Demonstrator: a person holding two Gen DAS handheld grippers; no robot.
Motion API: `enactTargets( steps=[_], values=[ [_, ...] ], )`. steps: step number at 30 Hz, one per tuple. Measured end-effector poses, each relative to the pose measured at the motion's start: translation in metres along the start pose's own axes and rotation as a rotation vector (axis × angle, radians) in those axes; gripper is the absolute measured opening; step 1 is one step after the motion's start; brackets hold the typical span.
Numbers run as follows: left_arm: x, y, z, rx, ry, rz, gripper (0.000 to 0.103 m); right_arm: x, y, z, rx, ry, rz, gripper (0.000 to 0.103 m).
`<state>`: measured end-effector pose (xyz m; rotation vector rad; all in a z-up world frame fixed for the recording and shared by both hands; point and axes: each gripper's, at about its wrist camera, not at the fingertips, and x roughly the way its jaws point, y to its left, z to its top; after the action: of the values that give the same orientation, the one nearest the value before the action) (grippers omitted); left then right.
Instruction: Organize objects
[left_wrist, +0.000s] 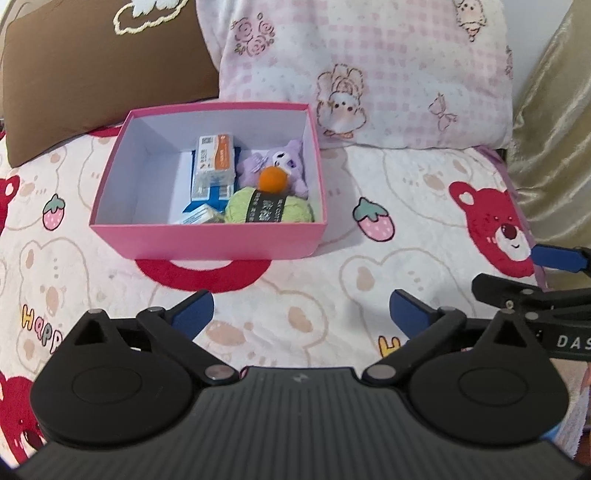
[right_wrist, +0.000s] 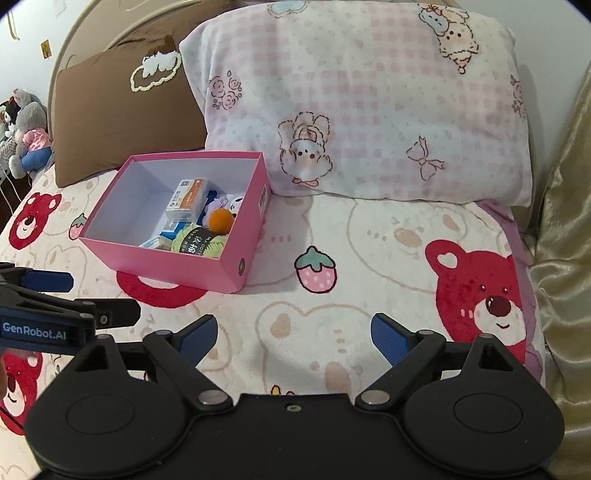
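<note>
Both claws, left (left_wrist: 301, 312) and right (right_wrist: 293, 336), spread empty, level above blanket (right_wrist: 332, 321).

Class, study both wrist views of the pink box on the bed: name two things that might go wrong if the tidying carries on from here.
1. The pink cardboard box sits on a soft plush bear-print blanket; pressing on a wall might tip or slide it.
2. The small orange pompom ball rests atop the purple plush toy and the green yarn ball; a nudge could roll it off. All contents crowd the right side, so an added item may dislodge them.
</note>
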<state>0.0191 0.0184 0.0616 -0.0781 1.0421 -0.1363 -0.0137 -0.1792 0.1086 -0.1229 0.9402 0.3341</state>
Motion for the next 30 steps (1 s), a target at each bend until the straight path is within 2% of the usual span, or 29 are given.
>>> enactTargets(
  steps=[6,10,13,16,19,26,30],
  values=[
    [0.003,0.001,-0.001,0.006,0.027,0.056,0.103,0.002,-0.001,-0.002,0.001,0.009,-0.002,0.093],
    [-0.002,0.001,-0.005,-0.007,0.040,0.044,0.103,0.004,-0.003,-0.002,0.006,0.018,-0.023,0.093],
    [-0.004,0.000,-0.007,-0.011,0.048,0.063,0.103,0.005,-0.005,-0.003,0.010,0.021,-0.030,0.093],
    [-0.002,-0.004,-0.008,0.033,0.051,0.078,0.103,0.005,-0.005,-0.003,0.020,0.024,-0.030,0.093],
    [0.003,-0.006,-0.010,0.035,0.057,0.106,0.103,0.005,-0.005,-0.003,0.021,0.024,-0.022,0.093],
    [0.005,-0.002,-0.012,-0.010,0.060,0.083,0.103,0.005,-0.002,-0.006,0.017,0.036,-0.026,0.093],
    [0.004,-0.002,-0.013,-0.001,0.056,0.097,0.103,0.005,-0.002,-0.006,0.019,0.037,-0.026,0.093]
  ],
)
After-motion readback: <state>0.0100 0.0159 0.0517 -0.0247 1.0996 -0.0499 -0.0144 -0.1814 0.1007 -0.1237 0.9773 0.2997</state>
